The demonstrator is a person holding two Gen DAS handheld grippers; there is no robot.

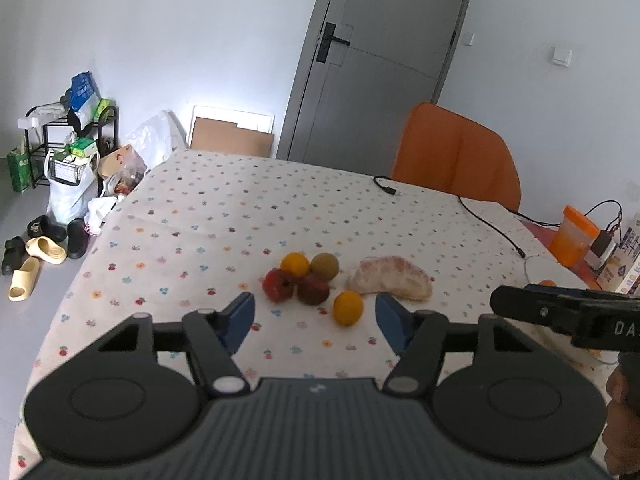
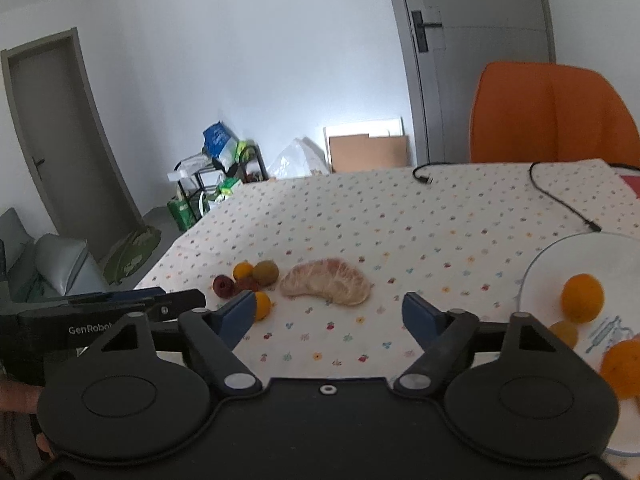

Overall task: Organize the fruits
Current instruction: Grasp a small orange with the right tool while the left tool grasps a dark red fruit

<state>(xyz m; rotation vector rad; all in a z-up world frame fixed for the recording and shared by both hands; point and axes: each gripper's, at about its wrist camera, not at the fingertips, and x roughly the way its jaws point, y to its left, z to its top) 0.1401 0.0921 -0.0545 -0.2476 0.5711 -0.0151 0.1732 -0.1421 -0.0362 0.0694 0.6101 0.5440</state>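
Both grippers hover over the near side of the table (image 1: 224,216), which wears a flower-print cloth. We hold the left gripper (image 1: 316,314) spread with nothing between its blue pads; it points at the loose fruit cluster, probably lining up the next pick. The nearest piece is a yellow-orange citrus (image 1: 348,308), sitting apart from the rest, just in front of the jaws. Behind it a second orange citrus (image 1: 295,265), a greenish-brown kiwi-like fruit (image 1: 325,266) and two dark red fruits (image 1: 296,290) touch each other in a clump. A peeled pomelo segment (image 2: 326,282) lies just right of the clump. The right gripper (image 2: 329,312) is also spread and empty, aimed toward the pomelo.

The white plate (image 2: 560,256) sits at the right near corner of the table, already carrying oranges (image 2: 582,298), so we judge it the collecting spot.

Room: cloth between fruit and plate is bare, an easy path. The far half of the table is open too, except for a black cable (image 2: 560,200) trailing toward the plate's far rim. The two grippers sit close side by side, so crossing is a risk. An orange chair (image 2: 552,112) stands beyond the far edge.
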